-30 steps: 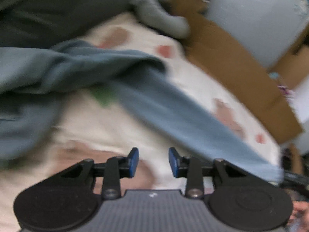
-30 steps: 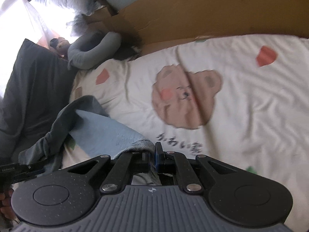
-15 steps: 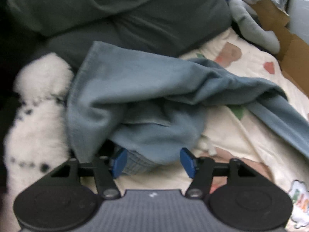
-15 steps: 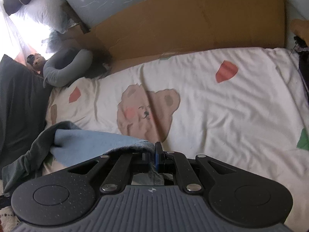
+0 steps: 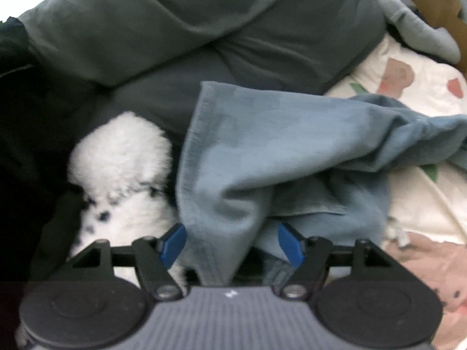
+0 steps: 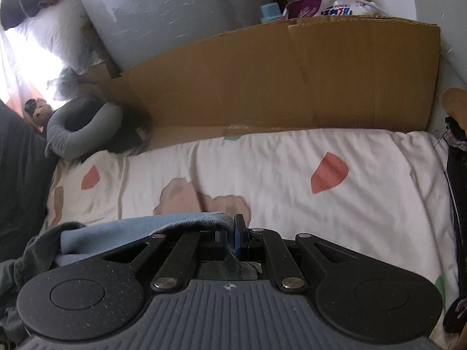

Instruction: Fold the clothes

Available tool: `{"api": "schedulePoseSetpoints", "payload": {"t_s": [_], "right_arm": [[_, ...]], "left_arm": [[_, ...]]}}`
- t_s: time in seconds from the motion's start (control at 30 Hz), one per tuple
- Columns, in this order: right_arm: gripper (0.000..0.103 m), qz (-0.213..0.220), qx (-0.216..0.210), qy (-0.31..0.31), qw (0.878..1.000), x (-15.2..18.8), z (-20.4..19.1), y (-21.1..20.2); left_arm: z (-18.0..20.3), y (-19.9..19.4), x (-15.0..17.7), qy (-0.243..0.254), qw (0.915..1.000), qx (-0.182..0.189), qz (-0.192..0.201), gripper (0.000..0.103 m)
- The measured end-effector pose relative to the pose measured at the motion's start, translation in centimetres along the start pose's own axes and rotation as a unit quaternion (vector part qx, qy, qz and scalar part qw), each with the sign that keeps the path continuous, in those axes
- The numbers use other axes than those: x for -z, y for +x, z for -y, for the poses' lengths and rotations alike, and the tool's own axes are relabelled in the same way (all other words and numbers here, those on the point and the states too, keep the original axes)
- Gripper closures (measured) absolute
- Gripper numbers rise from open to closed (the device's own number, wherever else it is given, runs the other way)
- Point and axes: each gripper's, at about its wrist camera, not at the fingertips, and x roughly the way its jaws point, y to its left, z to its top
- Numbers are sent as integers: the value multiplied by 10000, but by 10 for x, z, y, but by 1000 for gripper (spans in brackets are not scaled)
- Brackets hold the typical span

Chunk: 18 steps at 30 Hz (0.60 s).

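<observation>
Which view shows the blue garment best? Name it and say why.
The left wrist view. There the blue garment fills the middle, showing its stitched hem and folds, with a fold hanging between the open left gripper. The right wrist view shows only a bunched edge pinched in the shut right gripper, trailing off to the left.

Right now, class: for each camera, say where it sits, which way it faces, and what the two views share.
Left wrist: sits behind the open left gripper, looking down at the blue garment between its jaws and a grey pillow.
Right wrist: sits behind the right gripper, shut on the garment's edge, facing cardboard.
Shared: garment, bedsheet.
</observation>
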Motion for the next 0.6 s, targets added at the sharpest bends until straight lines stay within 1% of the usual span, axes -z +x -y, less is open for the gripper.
{"api": "schedulePoseSetpoints", "payload": {"t_s": [0.1, 0.2, 0.23, 0.27, 0.3, 0.33, 0.37, 0.4, 0.43, 0.47, 0.6], "right_arm": [[100, -137, 1, -1, 9999, 1, 3, 6], [97, -330, -12, 83, 9994, 8, 7, 9], [95, -368, 9, 96, 9993, 11, 8, 9], [92, -394, 35, 95, 9992, 15, 9, 8], [88, -404, 69, 65, 9991, 18, 9, 6], [87, -417, 99, 12, 9991, 20, 10, 4], [87, -433, 122, -51, 9990, 23, 10, 1], [85, -449, 145, -114, 9988, 26, 11, -2], [84, -465, 168, -178, 9986, 28, 12, -4], [82, -476, 205, -221, 9984, 30, 13, -7], [82, -427, 417, -149, 9981, 35, 23, -24]], "left_arm": [[-8, 9, 0, -61, 9999, -109, -66, 30], [-16, 16, 2, -214, 9997, -1, -81, 31], [-17, 18, 2, -251, 9996, 123, -87, 32], [-19, 20, 1, -297, 9991, 293, -119, 37], [-20, 22, 1, -343, 9982, 463, -150, 49], [-22, 24, 0, -389, 9973, 602, -178, 54], [-23, 24, 0, -437, 9970, 607, -185, 68], [-24, 25, 0, -481, 9963, 683, -198, 87], [-24, 24, 0, -523, 9950, 829, -212, 92], [-25, 22, -1, -562, 9935, 961, -218, 92], [-15, 3, -4, -585, 9899, 1282, -140, 95]]}}
